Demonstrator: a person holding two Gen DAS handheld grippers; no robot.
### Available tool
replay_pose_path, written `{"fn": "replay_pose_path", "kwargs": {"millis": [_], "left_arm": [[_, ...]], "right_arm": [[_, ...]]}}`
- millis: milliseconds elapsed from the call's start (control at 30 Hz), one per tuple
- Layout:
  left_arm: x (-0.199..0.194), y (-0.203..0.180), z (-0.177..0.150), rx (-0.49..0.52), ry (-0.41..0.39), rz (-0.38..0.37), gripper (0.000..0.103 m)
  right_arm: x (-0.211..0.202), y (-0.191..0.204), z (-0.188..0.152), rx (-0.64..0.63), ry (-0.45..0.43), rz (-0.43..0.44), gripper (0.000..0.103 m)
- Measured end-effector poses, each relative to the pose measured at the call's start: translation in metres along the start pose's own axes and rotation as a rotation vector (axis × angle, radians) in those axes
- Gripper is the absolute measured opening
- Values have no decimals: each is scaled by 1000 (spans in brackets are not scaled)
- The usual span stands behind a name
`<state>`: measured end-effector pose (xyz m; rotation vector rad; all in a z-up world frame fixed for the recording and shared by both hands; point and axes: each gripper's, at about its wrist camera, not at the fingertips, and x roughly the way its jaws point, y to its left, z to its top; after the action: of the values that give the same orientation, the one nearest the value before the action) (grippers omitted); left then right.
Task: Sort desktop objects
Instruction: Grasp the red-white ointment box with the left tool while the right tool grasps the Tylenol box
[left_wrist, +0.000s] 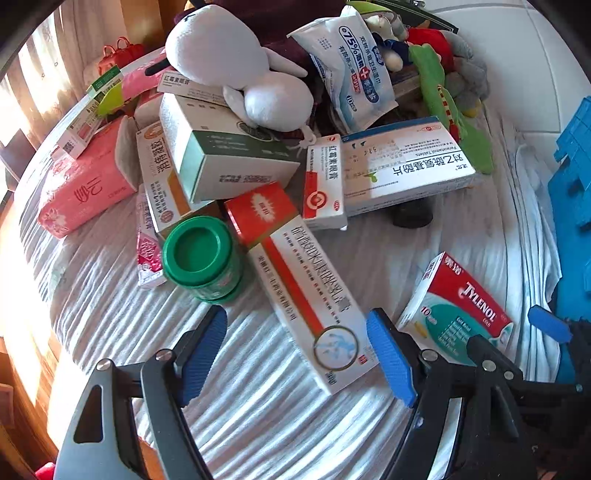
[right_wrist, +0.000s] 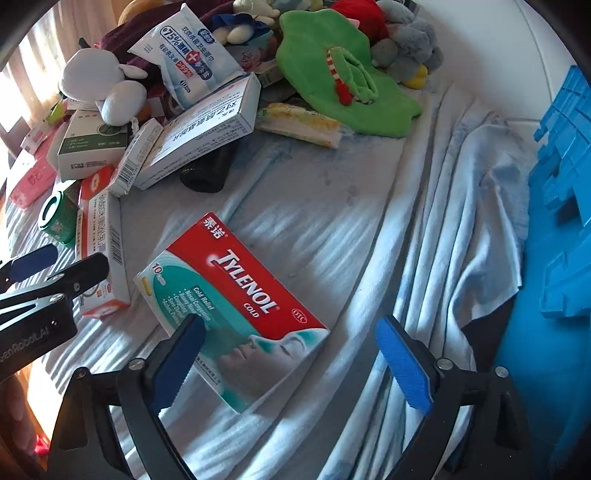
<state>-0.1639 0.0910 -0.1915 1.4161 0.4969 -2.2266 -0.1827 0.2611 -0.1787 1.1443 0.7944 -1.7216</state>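
Left wrist view, left to right: pink soft tissue pack (left_wrist: 83, 188) at the far left of the pile, then a green round screw-lid jar (left_wrist: 201, 254), then a long white carton with a red stripe (left_wrist: 314, 299) lying flat on the white striped cloth (left_wrist: 258, 406) that covers the surface. My left gripper (left_wrist: 295, 354) stands released, blue pads either side of the carton's near end; I see no pad pressing on it. Behind sits a white plush toy (left_wrist: 240, 66) on top of stacked medicine boxes.

Right wrist view: the red and teal Tylenol Cold box (right_wrist: 236, 310) lies flat on the cloth, apart from the pile. My right gripper (right_wrist: 295, 363) is released; its near corner lies between the pads, the left pad just beside the box edge, the right pad well clear. Green plush piece (right_wrist: 332, 77) further back; blue plastic crate (right_wrist: 561, 166) at the far right edge.
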Motion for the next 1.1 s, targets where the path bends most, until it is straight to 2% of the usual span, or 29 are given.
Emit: {"fn": "replay_pose_path", "kwargs": {"millis": [100,133,167,200,233,267,467,567,667,933,1100], "left_arm": [[8,-11,2,5,5,34,78],[12,-13,2,7,14,46,75],[17,-14,2,8,25,53,67],[21,-13,1,10,41,55,64],[19,-12,0,13,17,60,57],[19,-10,-2,21,22,64,54],[12,0,-22,73,24,70,44],[10,0,-29,90,24,66,44],[11,1,-31,88,25,54,44],[16,3,-30,80,39,24,43],[18,1,-33,103,38,9,43]], "right_arm": [[-6,-3,0,-24,-8,0,76],[-7,-4,-1,-30,-7,14,74],[-8,-4,-2,-37,-5,23,73],[-9,-3,-1,-45,-4,28,73],[-9,-2,-1,-56,-3,37,73],[-9,-1,-2,-66,-1,48,73],[-6,10,-1,-128,20,127,75],[0,15,3,-158,30,140,88],[9,18,13,-183,36,144,93],[4,36,23,-249,65,154,93],[12,44,21,-291,108,114,94]]}}
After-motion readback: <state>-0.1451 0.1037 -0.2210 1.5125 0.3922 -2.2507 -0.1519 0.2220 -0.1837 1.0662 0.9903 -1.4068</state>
